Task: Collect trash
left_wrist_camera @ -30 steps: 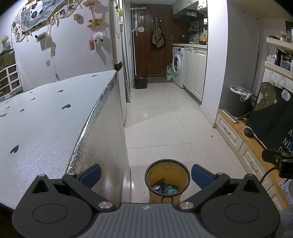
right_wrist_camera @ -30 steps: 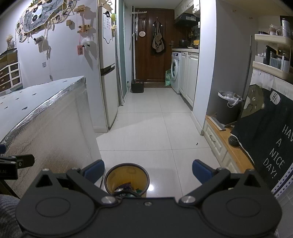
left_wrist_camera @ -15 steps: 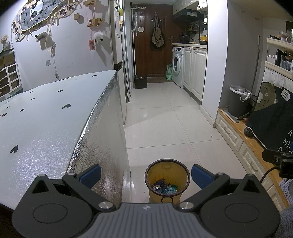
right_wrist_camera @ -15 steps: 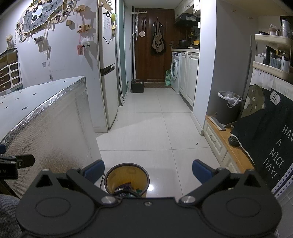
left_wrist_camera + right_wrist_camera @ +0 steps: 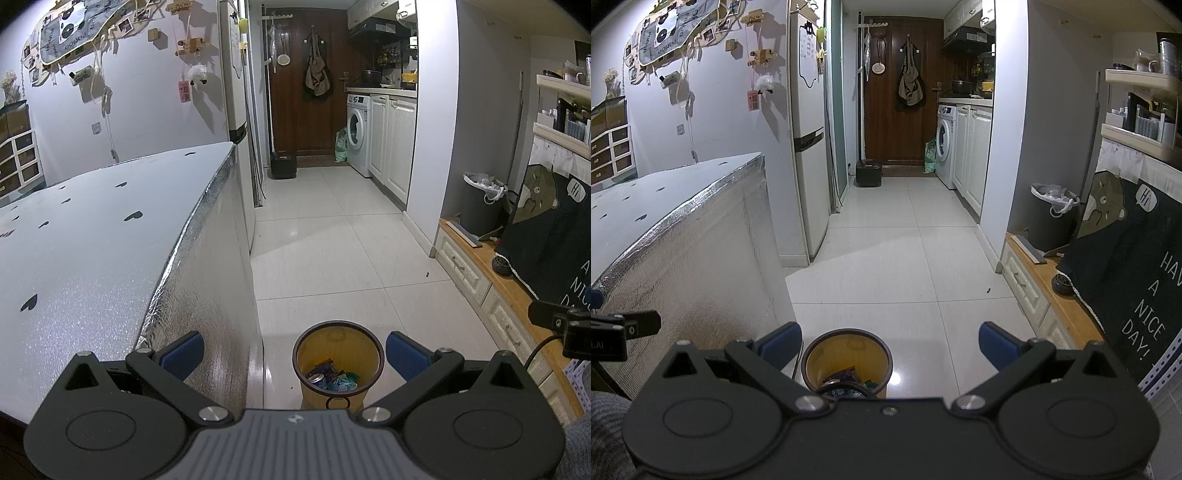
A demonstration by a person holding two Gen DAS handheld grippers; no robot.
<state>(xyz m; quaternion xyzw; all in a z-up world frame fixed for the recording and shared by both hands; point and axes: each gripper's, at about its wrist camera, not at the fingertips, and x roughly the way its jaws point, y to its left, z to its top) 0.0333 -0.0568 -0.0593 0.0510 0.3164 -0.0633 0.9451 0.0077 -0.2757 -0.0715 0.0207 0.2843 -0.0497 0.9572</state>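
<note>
Both grippers hang with their jaws spread wide and nothing between the blue pads: the left gripper [image 5: 293,349] frames the yellow bin [image 5: 338,360] in its gap from above, and the right gripper [image 5: 890,341] does the same from a little further over, with the bin [image 5: 847,360] sitting toward its left pad. Inside the bin lies the collected trash [image 5: 334,376], a small heap that looks like a can end, dark wrappers and some teal scraps, though the pieces are too small to name with certainty; in the right wrist view only the top of that heap [image 5: 846,376] shows above the gripper body. The bin stands on the white tiled floor [image 5: 332,236], just beside the foil-wrapped side of the table [image 5: 92,240], whose silver top carries only small dark heart marks and no loose litter that I can make out. One tiny dark speck [image 5: 427,274] lies on the tiles well apart from the bin, near the low wooden cabinet [image 5: 480,273]; whether it is litter cannot be told. Judged from this, the collecting looks essentially finished, with the trash in the bin, both tools empty and nothing obvious left to pick up. Against the frames from a second and half a second ago, nothing has visibly changed: both grippers are just as wide, in the same place, and the bin's contents look the same.
</note>
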